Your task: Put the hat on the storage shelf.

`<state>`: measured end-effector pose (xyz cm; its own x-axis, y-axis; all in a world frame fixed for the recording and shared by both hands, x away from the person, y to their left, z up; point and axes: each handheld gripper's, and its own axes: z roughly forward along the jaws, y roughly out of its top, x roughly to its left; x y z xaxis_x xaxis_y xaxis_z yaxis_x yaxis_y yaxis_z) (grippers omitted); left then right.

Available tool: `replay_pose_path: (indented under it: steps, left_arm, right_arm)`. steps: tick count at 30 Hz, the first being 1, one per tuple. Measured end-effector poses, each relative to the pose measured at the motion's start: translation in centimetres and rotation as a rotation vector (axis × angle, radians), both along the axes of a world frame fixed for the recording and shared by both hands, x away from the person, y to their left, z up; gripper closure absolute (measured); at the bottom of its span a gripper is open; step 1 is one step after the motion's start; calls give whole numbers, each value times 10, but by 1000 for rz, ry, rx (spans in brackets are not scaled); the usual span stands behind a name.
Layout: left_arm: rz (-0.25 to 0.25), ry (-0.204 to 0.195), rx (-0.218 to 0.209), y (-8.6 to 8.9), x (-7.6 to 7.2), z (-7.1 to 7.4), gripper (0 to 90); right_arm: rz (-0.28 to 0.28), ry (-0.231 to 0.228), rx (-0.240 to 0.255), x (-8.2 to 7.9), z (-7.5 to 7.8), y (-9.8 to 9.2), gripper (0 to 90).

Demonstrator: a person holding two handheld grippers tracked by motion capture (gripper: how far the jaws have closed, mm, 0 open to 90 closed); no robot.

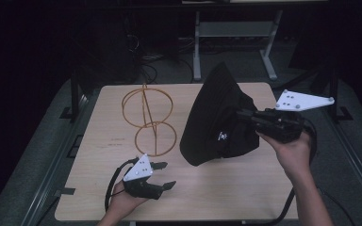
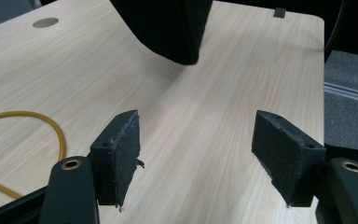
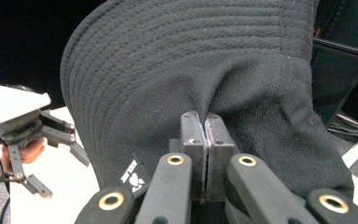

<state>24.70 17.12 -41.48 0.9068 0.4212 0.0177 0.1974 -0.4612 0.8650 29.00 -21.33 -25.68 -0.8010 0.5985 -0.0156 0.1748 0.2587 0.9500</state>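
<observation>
A black bucket hat (image 1: pixel 217 117) hangs over the right half of the wooden table (image 1: pixel 226 188), its lower edge close to the tabletop. My right gripper (image 1: pixel 241 115) is shut on a fold of the hat's fabric, and in the right gripper view the pads (image 3: pixel 206 126) pinch the cloth (image 3: pixel 191 70). A gold wire stand (image 1: pixel 148 117) made of rings stands upright left of the hat. Near the front left edge, my left gripper (image 1: pixel 168 174) is open and holds nothing. Its view has bare wood between the jaws (image 2: pixel 196 154), the hat's edge (image 2: pixel 168 28) ahead and a loop of the wire stand (image 2: pixel 51 126) at left.
Behind the table stand a metal desk frame (image 1: pixel 198 47) and tangled cables (image 1: pixel 146 61) on a dark floor. Grey mats and rails (image 1: pixel 47 155) flank the table on both sides. A round cover (image 2: pixel 45 22) is set into the tabletop.
</observation>
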Motion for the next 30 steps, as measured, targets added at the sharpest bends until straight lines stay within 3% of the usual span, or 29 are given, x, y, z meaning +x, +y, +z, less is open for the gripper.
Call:
replay_pose_path:
  steps: [11, 18, 30]
  left_arm:
    - [4, 0, -14, 1, -1, -1, 310]
    - [0, -30, -18, 0, -4, 0, 304]
    - [-13, -14, -8, -2, -4, -3, 293]
  right_arm:
    - [31, -10, -1, 13, 20, 19, 889]
    - [45, -3, -8, 23, 30, 34, 889]
    - [74, -2, -15, 40, 45, 56, 889]
